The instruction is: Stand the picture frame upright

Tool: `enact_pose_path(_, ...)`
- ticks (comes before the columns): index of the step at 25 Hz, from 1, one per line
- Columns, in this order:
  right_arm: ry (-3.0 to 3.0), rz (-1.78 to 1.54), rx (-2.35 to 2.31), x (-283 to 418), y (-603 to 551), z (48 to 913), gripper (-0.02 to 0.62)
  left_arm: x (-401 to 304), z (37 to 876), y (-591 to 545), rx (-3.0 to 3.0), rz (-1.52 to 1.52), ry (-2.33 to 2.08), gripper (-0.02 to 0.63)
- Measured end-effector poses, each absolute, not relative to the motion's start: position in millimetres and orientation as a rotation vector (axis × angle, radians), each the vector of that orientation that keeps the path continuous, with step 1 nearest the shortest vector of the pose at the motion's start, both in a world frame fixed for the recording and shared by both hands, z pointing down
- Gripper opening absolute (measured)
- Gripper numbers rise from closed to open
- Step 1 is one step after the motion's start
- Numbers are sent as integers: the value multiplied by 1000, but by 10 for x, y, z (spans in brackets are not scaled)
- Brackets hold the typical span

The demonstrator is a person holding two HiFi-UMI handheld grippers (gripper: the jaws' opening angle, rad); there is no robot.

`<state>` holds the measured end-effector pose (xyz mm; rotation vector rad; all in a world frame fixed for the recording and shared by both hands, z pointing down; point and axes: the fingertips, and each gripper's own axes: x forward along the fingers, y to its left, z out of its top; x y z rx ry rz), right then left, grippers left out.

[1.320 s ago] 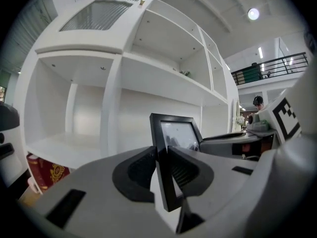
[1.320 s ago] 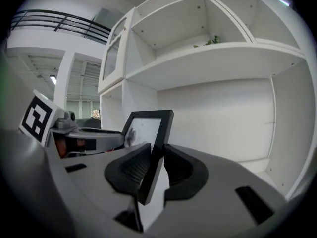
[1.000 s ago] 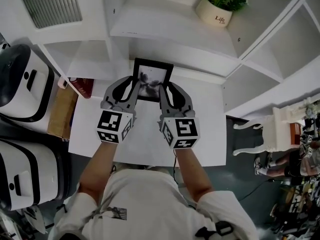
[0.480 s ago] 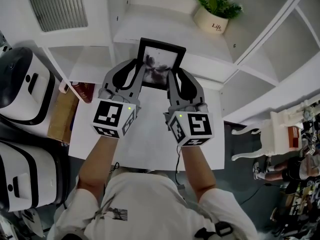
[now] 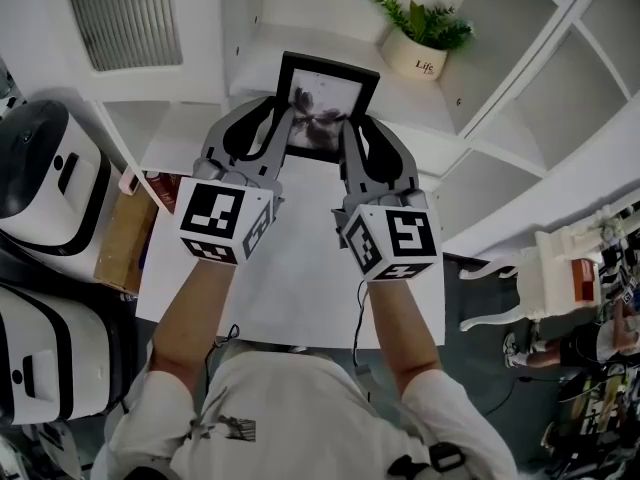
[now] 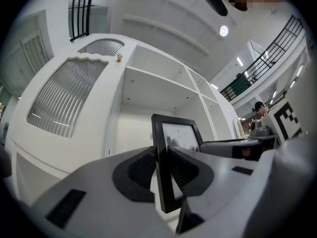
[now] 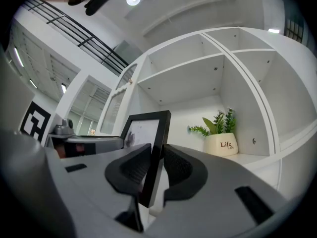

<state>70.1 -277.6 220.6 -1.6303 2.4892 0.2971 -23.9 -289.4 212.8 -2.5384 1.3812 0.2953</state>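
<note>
Left gripper (image 5: 281,128) is clenching the frame (image 5: 322,93) by its left rail and right gripper (image 5: 351,134) by its right, at upper centre beside the shelf (image 5: 300,46); it is appearing stiff, light, glass-fronted, likely fragile; side rails are offering the soundest hold.

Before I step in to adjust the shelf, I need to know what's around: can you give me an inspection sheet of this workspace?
Surface: white table under the grippers.
Job's things: picture frame held near upright before the shelf.
Clutter: dark red item and brown box beside the table's left edge.
Grippers: left gripper shut on the frame's left edge, right gripper on its right edge.
Cables: thin cable hanging below the right gripper.
Surroundings: white shelf unit with a potted plant; white machines at left.
</note>
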Motion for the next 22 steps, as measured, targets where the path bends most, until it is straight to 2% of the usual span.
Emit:
enact_pose_path(9, 2441, 395, -1605, 690, -2806, 1770, 84, -258, 1719, -2913, -2485, 365, 1367, 83)
enact_pose_path(22, 2443, 443, -1647, 773, -3237, 1428, 86, -159, 1384, -3375, -2475, 303, 1384, 83)
